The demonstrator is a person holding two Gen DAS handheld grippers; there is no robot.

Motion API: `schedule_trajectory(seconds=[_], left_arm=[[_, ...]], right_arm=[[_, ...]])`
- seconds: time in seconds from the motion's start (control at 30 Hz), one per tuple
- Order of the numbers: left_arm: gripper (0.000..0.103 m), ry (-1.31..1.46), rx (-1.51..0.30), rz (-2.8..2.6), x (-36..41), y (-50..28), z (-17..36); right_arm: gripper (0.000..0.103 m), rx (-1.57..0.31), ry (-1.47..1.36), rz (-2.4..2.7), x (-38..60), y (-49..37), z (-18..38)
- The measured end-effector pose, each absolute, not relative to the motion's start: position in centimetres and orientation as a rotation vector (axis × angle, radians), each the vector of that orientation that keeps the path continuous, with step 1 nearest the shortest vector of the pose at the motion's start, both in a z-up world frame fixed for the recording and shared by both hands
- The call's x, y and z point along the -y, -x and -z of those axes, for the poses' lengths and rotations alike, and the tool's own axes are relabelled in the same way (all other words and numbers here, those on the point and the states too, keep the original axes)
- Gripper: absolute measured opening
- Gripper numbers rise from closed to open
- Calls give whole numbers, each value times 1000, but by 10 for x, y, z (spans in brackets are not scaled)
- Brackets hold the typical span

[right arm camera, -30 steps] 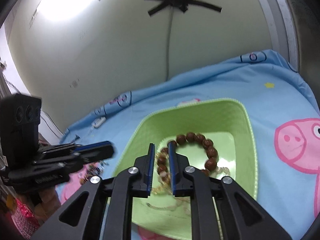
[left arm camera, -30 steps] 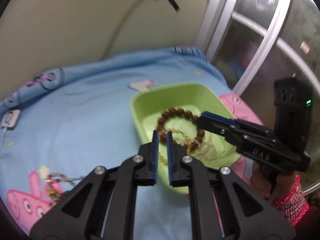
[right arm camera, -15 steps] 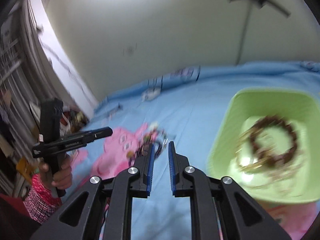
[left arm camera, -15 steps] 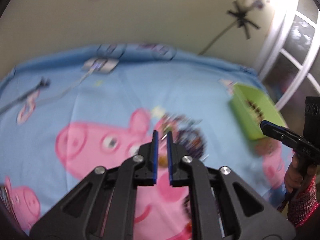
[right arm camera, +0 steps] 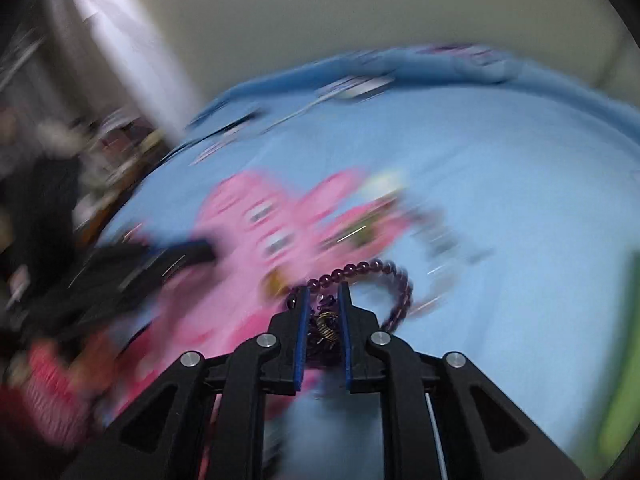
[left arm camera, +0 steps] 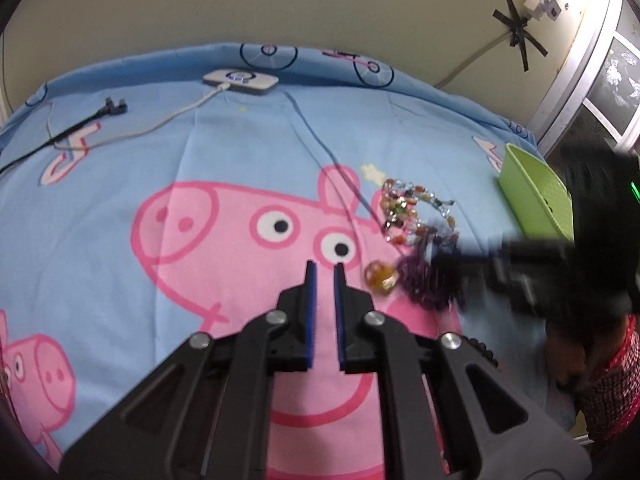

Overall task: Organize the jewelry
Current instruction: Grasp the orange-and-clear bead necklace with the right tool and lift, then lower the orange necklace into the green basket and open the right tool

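You're at the pick-up step: more jewelry to fetch off the bed (left arm camera: 248, 152) and carry to the green tray (left arm camera: 532, 200), which sits far off to the right of your left tongs (left arm camera: 323, 267). Left tongs are nearly closed and empty, hovering over the pink pig print; the amber bead piece (left arm camera: 379, 276) lies just right of their tips, the multicolour bead chain (left arm camera: 412, 212) ahead and to the right. Your right tongs (right arm camera: 322, 290) are down at the purple bead bracelet (right arm camera: 376, 276), jaws close together, with a dark tangle between the pads; the picture is too smeared to say whether they actually grip it. The bracelet loops out ahead and right of those tips, resting on the sheet. Next move, I judge: confirm a firm bite on the bracelet before lifting, so no loop snags the neighbouring chain, then swing right to the tray.
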State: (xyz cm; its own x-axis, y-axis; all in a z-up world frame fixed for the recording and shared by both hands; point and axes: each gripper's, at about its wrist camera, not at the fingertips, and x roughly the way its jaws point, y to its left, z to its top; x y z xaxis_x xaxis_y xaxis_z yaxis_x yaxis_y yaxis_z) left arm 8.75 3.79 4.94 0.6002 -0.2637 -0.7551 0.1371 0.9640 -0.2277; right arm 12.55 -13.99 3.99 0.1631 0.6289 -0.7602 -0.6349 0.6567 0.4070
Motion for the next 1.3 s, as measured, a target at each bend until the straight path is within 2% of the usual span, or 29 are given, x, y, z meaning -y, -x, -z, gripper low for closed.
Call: schedule_trajectory(seconds=[0.07, 0.23, 0.27, 0.3, 0.33, 0.37, 0.4, 0.43, 0.5, 0.53, 0.57, 0.73, 0.87, 1.13, 1.3], left_arm=[[7, 148, -893, 250, -38, -92, -52], [7, 138, -894, 267, -27, -113, -55], [7, 134, -894, 275, -22, -117, -56], [7, 130, -891, 279, -19, -119, -57], [7, 126, -888, 284, -16, -119, -58], [7, 123, -887, 291, -13, -120, -58], [7, 121, -886, 295, -11, -120, -58], [8, 119, -887, 296, -11, -120, -57], [18, 121, -892, 288, -12, -119, -55], [23, 123, -891, 282, -14, -119, -55], [24, 125, -886, 277, -16, -119, -56], [24, 107, -854, 273, -15, -114, -66], [46, 83, -811, 319, 0, -106, -81], [60, -1, -704, 445, 45, -84, -112], [60, -53, -670, 487, 77, -83, -126]], right_arm=[[0, -1121, 4, -1035, 137, -103, -42], [0, -943, 3, -862, 168, -115, -65], [4, -913, 7, -776, 174, -129, -66], [15, -896, 13, -736, 177, -138, -64], [21, -887, 22, -705, 177, -147, -61], [26, -889, 45, -664, 177, -157, -55], [26, -897, 62, -647, 177, -164, -50], [26, -915, 83, -637, 172, -172, -41], [24, -948, 128, -623, 170, -176, -29], [14, -951, 165, -610, 164, -176, -25], [0, -924, 215, -602, 159, -170, -26], [0, -908, 104, -619, 171, -161, -49], [0, -812, -21, -682, 187, -145, -100], [0, -661, -89, -745, 196, -117, -172], [0, -598, -115, -767, 204, -104, -200]])
